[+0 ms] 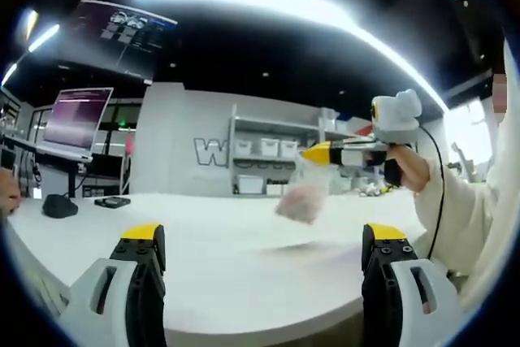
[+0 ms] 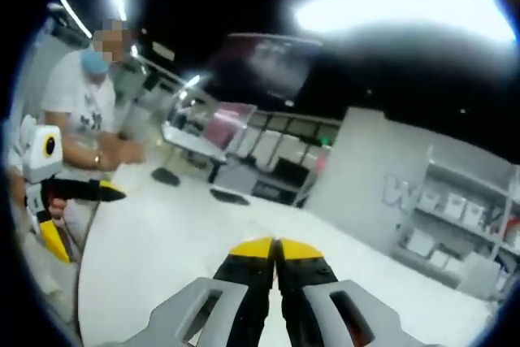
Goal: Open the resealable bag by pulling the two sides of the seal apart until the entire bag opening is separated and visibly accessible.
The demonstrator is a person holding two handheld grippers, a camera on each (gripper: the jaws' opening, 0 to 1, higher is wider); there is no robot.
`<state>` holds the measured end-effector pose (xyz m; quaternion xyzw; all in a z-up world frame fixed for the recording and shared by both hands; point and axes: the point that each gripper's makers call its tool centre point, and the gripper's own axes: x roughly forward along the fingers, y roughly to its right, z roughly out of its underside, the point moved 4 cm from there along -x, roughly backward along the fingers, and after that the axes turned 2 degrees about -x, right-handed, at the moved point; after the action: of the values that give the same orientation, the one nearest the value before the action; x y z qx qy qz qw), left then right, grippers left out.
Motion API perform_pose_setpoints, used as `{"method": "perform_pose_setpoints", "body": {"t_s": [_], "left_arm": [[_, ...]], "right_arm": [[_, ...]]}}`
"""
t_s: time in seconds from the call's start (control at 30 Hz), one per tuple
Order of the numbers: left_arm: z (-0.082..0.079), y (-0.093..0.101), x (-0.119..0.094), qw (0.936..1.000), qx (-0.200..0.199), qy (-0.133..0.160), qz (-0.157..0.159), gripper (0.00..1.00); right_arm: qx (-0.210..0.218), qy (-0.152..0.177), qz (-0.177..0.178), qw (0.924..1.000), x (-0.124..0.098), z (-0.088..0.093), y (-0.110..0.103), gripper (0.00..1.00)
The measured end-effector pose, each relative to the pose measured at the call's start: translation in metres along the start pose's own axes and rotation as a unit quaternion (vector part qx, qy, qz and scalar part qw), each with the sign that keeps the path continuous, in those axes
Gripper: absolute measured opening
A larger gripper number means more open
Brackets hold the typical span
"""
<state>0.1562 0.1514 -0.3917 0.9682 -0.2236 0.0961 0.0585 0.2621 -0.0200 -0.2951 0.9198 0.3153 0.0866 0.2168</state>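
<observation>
A clear resealable bag (image 1: pixel 302 197) with pinkish contents hangs above the white table (image 1: pixel 236 258), right of centre in the left gripper view. My right gripper (image 1: pixel 314 153) comes in from the right, held by a sleeved hand, and is shut on the bag's top edge. My left gripper (image 1: pixel 262 237) stands wide open at the bottom, nearer than the bag, with nothing between its jaws. In the right gripper view my right gripper (image 2: pixel 276 248) has its yellow tips pressed together, and the bag is hidden below them. The left gripper (image 2: pixel 88 225) shows open at the left edge.
A black mouse-like object (image 1: pixel 59 205) and a flat dark device (image 1: pixel 112 201) lie at the table's far left. A lit screen (image 1: pixel 77 118) stands behind them. Shelves with white bins (image 1: pixel 266 149) line the back wall. A seated person (image 2: pixel 81 103) is beside the table.
</observation>
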Motion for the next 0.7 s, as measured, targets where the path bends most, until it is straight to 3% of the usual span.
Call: {"method": "perform_pose_setpoints", "body": {"t_s": [0.37, 0.7], "left_arm": [[0.001, -0.001, -0.001, 1.0, -0.001, -0.001, -0.002, 0.99], [0.003, -0.003, -0.003, 1.0, -0.003, -0.002, -0.005, 0.99]], "right_arm": [[0.095, 0.002, -0.019, 0.9953, 0.008, 0.007, 0.009, 0.0], [0.141, -0.003, -0.027, 0.9896, 0.014, 0.015, 0.017, 0.0]]}}
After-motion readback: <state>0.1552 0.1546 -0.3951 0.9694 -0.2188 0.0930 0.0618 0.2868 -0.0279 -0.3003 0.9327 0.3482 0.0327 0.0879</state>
